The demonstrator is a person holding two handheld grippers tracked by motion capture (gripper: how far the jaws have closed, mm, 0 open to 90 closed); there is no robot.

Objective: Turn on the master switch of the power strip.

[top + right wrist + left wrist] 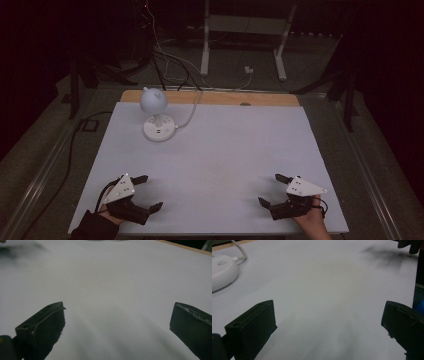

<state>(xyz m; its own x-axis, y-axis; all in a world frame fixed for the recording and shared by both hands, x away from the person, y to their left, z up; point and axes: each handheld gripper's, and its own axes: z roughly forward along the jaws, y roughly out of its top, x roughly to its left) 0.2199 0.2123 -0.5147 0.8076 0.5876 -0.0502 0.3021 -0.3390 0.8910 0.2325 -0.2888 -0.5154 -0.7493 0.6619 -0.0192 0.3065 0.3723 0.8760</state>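
Note:
A small white desk lamp (154, 100) with a round head stands on a round white base (159, 129) at the back left of the white table top (215, 150); its base (220, 270) also appears at the upper left of the left gripper view. My left gripper (152, 192) rests near the front left edge, jaws wide apart with nothing between them (329, 320). Near the front right edge my right gripper (272, 190) is open as well, holding nothing (117, 320). Both point toward the table's middle.
A white cable (192, 107) runs from the lamp base off the back of the table. The wooden back edge (225, 98) shows beyond the white sheet. Table legs (205, 40) and loose wires (170, 60) lie on the dark floor behind.

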